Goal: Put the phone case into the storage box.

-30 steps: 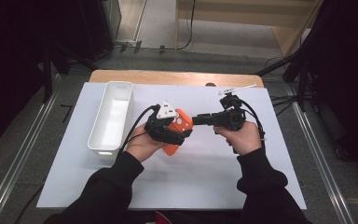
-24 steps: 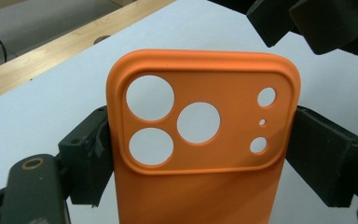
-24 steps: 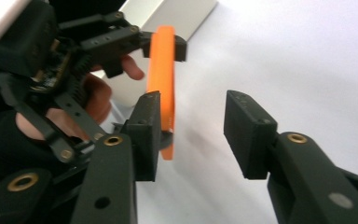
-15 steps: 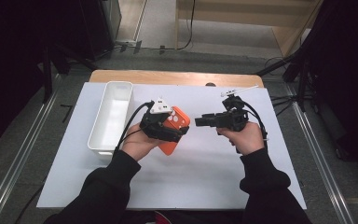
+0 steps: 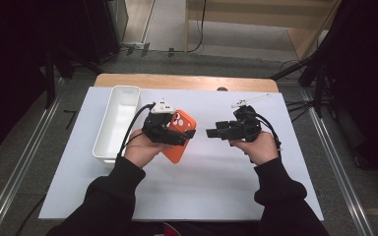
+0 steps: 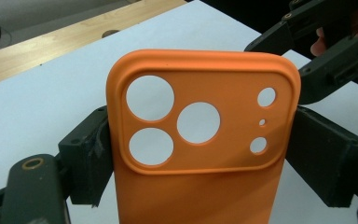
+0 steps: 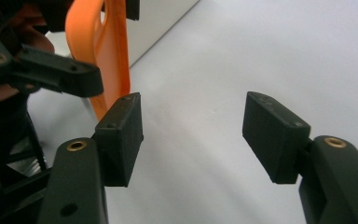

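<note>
Orange phone case point(image 6: 200, 140), one, clamped in left claw point(image 5: 179, 136), right claw point(image 7: 193, 130) just opening, empty, one white bin point(image 5: 120, 105)

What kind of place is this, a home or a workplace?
Most likely a lab or recording studio, not a home: dark curtains flank a white-covered table, metal floor rails run along it, and a person works an orange phone case with a cabled left gripper.

Right gripper point(image 7: 193, 130) just opening, empty; orange case point(image 7: 103, 46) beside.
</note>
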Available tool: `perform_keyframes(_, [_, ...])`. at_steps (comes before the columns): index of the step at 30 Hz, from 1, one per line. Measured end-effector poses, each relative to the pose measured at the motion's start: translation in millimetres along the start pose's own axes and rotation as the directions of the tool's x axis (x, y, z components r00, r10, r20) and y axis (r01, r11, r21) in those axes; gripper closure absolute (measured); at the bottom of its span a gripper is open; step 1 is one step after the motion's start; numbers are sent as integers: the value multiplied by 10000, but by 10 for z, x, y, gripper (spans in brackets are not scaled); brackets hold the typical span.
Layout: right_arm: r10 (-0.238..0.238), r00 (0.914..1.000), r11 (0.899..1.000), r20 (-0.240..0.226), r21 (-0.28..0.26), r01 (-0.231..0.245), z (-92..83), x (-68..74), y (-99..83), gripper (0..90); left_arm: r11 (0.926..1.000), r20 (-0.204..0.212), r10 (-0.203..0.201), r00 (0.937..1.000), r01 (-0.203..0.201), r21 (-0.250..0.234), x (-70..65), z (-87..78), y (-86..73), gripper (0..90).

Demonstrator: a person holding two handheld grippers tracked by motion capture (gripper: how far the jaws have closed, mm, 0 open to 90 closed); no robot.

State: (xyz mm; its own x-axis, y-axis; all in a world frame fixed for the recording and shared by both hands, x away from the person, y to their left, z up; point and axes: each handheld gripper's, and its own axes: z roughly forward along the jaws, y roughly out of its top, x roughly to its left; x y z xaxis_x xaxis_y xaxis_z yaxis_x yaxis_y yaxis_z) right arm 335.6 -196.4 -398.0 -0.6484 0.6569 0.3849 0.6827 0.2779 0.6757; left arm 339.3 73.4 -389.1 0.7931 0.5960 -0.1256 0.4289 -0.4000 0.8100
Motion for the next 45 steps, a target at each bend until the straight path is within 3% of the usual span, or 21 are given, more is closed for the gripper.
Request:
perform_keyframes(10, [-714, 9974, 9974, 34, -100, 715, -2, -15, -102, 314, 9996, 113, -287, 9995, 286, 88, 30, -26, 8, 162])
perform_keyframes(16, [-853, 9963, 9963, -58, -135, 852, -16, -9, -171, 290, 9993, 236, -372, 9990, 371, 73, 36, -37, 9, 162])
perform_keyframes(26, [-1471, 9886, 9887, 310, -254, 1479, -34, 58, -351, 254, 9988, 332, -491, 9982, 490, 39, 48, -54, 11, 162])
perform_keyframes(45, [-1763, 9839, 9834, 301, -369, 1774, -156, 171, -642, 247, 9978, 348, -664, 9972, 664, 10, 93, -104, 17, 162])
